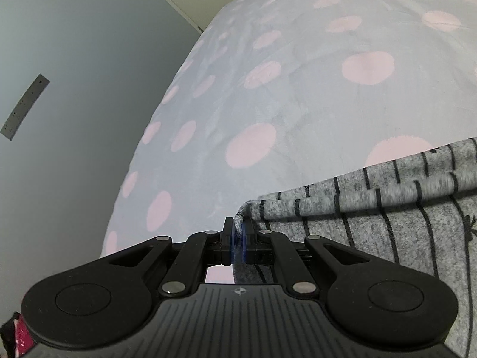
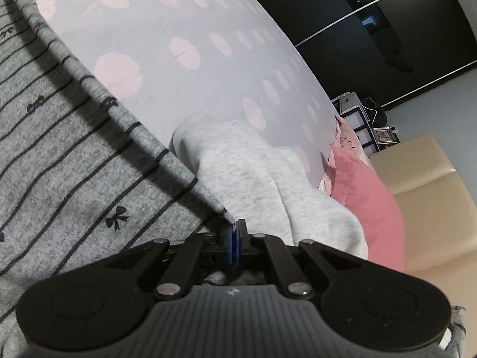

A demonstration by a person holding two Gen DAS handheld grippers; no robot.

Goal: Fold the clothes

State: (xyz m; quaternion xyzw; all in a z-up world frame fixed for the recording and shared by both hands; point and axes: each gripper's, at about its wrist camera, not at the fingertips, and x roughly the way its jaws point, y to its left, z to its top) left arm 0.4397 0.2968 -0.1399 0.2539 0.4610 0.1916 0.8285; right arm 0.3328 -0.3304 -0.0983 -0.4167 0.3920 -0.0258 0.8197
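Observation:
A grey garment with thin black stripes and small black bows (image 1: 387, 217) lies on a pale bedspread with pink dots (image 1: 268, 95). My left gripper (image 1: 238, 232) is shut on one corner of its folded edge, which runs off to the right. In the right wrist view the same striped garment (image 2: 74, 164) fills the left side, and my right gripper (image 2: 235, 235) is shut on another corner of its edge. The cloth stretches taut away from each grip.
A light grey garment (image 2: 253, 173) and a pink one (image 2: 366, 197) lie heaped on the bedspread (image 2: 208, 29) just beyond the right gripper. A beige cushioned seat (image 2: 426, 179), a small shelf unit (image 2: 357, 113) and dark wardrobe doors (image 2: 372, 15) stand to the right. A grey wall (image 1: 74, 89) is on the left.

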